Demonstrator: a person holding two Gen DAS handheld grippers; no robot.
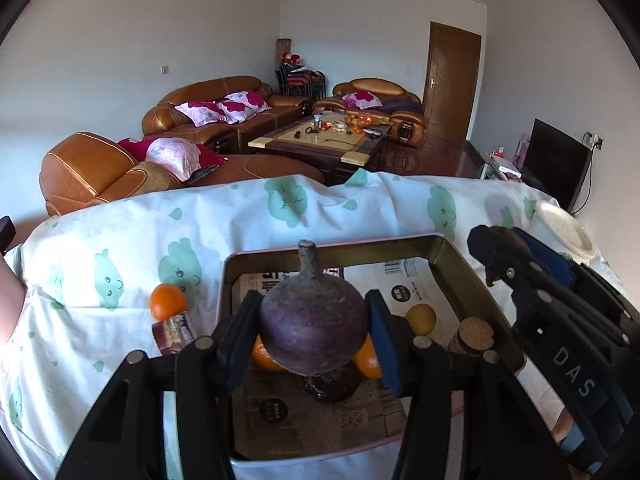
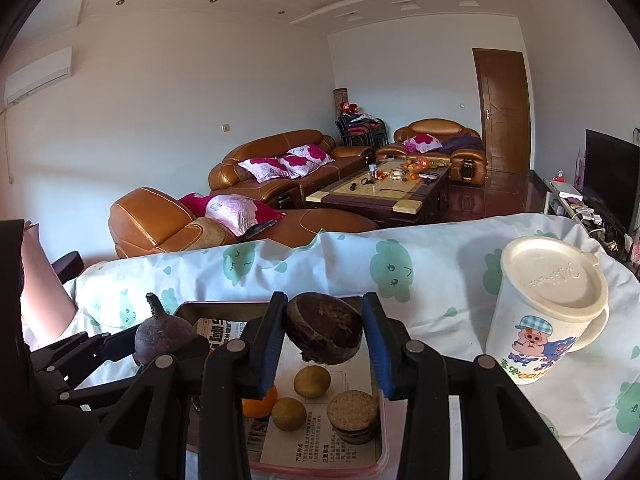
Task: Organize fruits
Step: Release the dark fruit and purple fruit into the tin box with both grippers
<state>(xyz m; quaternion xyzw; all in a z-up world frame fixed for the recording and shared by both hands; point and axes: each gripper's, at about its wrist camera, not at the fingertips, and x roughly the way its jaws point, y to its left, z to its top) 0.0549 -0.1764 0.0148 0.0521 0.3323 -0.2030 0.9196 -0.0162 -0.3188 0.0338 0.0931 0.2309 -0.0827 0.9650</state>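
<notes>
My left gripper (image 1: 314, 320) is shut on a round purple fruit (image 1: 314, 332) with a long stem, held above the metal tray (image 1: 452, 264). My right gripper (image 2: 324, 320) is shut on a dark brown, flattened round piece (image 2: 324, 334) over the same tray (image 2: 382, 444). In the newspaper-lined tray lie an orange (image 2: 260, 402), two yellow-green fruits (image 2: 312, 380) and a tan-topped cut piece (image 2: 354, 414). Another orange (image 1: 168, 300) sits outside the tray's left wall on a dark cut piece (image 1: 174, 332). The right gripper (image 1: 492, 256) also shows at the right of the left wrist view.
A white lidded mug (image 2: 548, 312) with a cartoon pig stands right of the tray on the cloud-print tablecloth (image 2: 420, 280). A person's arm (image 2: 40, 288) is at the far left. Brown sofas (image 1: 100, 172) and a coffee table (image 1: 320, 140) lie beyond the table's far edge.
</notes>
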